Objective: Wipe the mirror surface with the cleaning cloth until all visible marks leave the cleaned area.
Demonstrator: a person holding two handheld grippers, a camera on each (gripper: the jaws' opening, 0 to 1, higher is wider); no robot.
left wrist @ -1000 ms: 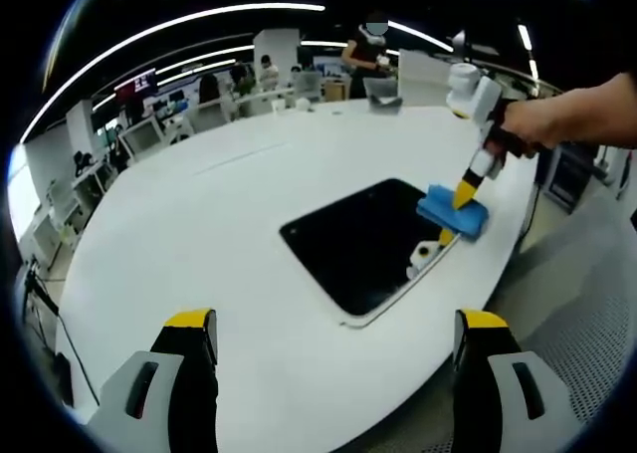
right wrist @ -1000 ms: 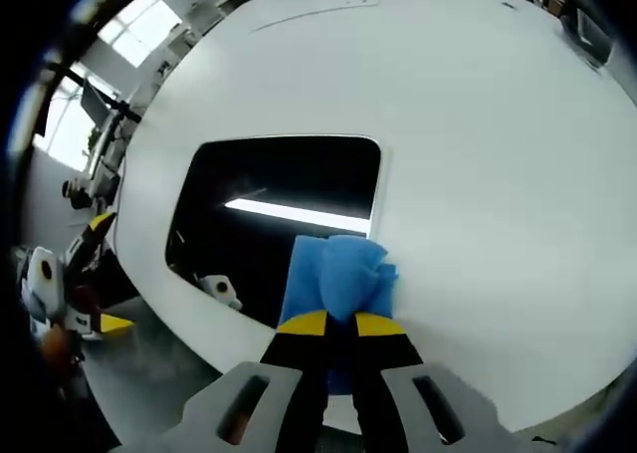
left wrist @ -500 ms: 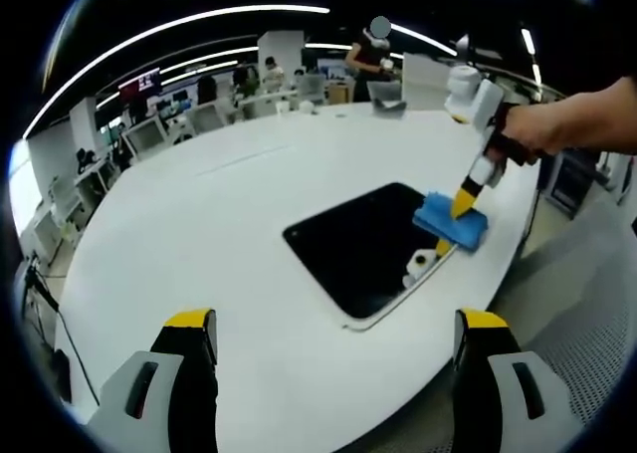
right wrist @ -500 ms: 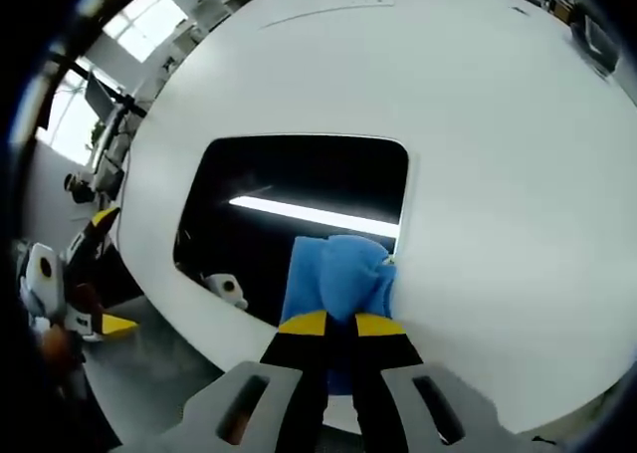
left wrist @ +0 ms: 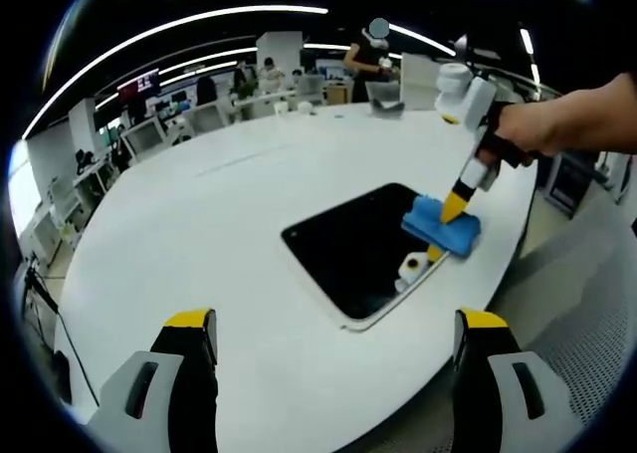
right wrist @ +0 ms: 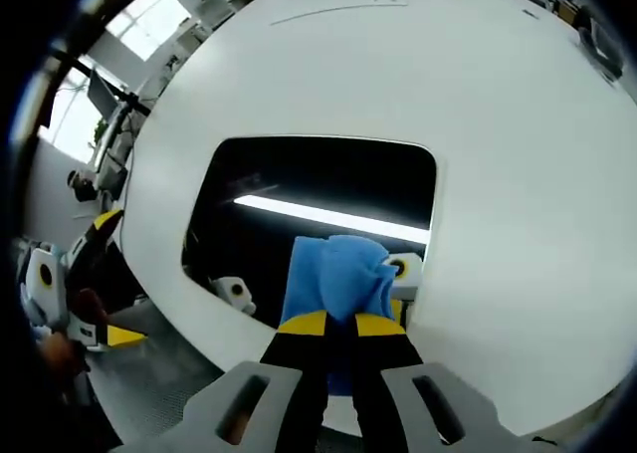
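your right gripper point(right wrist: 340, 319) pinches the blue cloth point(right wrist: 336, 277) on the mirror point(right wrist: 299, 209); your left gripper point(left wrist: 333, 324) gapes wide above the worktop point(left wrist: 199, 214).

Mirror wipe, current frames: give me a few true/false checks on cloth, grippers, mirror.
1. The right gripper is shut on the blue cloth. True.
2. The cloth lies on the bare white table, clear of the mirror. False: it sits over the mirror's edge, on the dark glass.
3. The left gripper is holding the mirror down. False: its jaws are open, holding nothing, hovering off the mirror.
4. The mirror reflects a bright ceiling light strip. True, in the right gripper view.
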